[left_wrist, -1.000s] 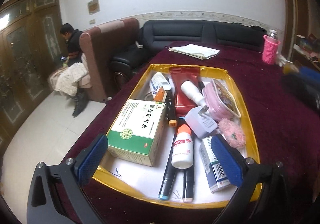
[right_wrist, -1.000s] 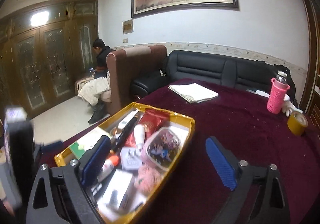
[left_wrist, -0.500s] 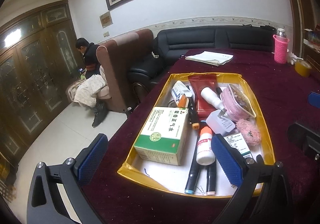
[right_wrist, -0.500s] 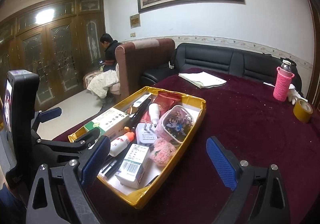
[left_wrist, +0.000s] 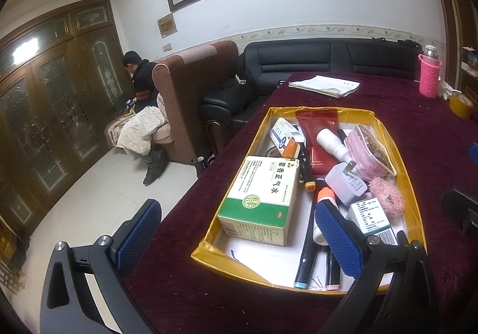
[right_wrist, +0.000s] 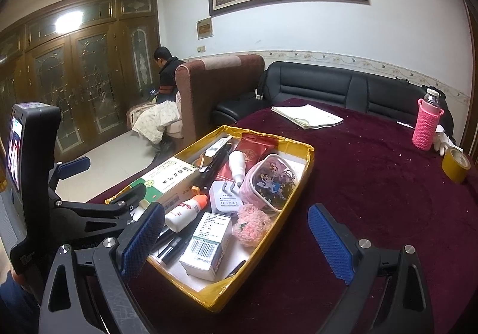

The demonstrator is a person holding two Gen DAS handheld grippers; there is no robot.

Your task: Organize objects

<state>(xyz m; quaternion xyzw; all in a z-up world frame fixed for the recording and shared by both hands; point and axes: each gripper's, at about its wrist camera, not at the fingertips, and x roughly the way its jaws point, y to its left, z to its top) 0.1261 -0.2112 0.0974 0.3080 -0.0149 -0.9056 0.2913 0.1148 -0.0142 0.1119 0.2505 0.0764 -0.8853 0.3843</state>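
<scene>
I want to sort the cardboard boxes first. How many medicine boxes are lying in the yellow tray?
3: the large green-and-white box on the tray's left side, a small blue-and-white box at the far end, a barcoded white box at the near end. More may be hidden.

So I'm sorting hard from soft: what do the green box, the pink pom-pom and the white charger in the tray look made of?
The green box looks like printed cardboard, with a slight sheen and crisp folded edges. The pink pom-pom looks like fuzzy yarn or plush, matte and shaggy. The white charger looks like smooth hard plastic with metal prongs.
</scene>
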